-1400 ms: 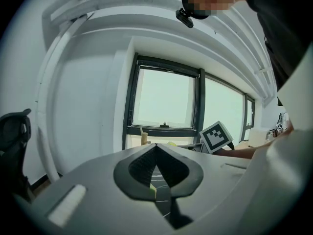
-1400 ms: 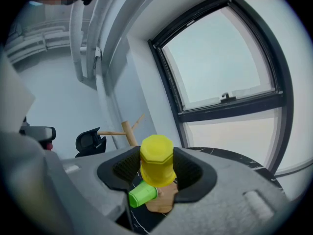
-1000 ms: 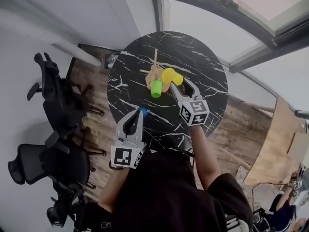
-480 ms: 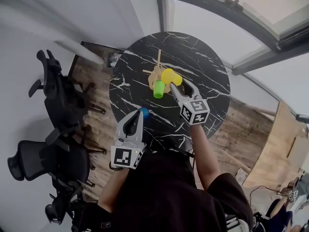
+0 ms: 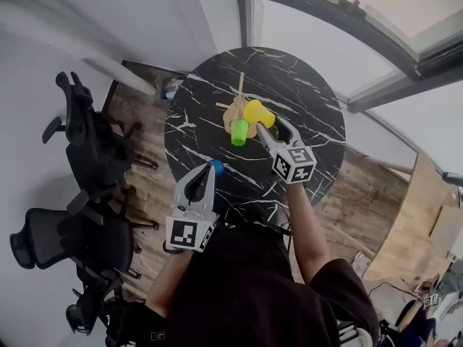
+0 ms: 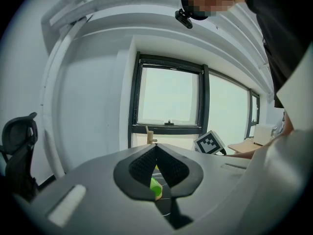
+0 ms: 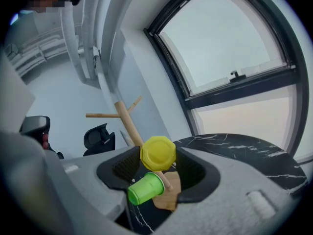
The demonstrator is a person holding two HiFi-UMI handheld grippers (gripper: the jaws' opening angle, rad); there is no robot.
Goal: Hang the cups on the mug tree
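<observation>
One hung, two left
I judge the green cup (image 5: 239,131) hung at the mug tree's (image 7: 125,117) 6 o'clock; my right claw (image 5: 266,123) grips the yellow cup (image 5: 257,113) at 3 o'clock; left claw (image 5: 210,172), pinched shut, empty, beside the blue cup (image 5: 215,167)

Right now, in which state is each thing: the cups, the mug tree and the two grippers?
Green cup: hanging low on the mug tree.
Yellow cup: held by the right gripper, beside the tree.
Mug tree: standing on the table.
Right gripper: shut on the yellow cup.
Left gripper: shut, empty.
Blue thing at the left gripper's tip: mostly hidden.
</observation>
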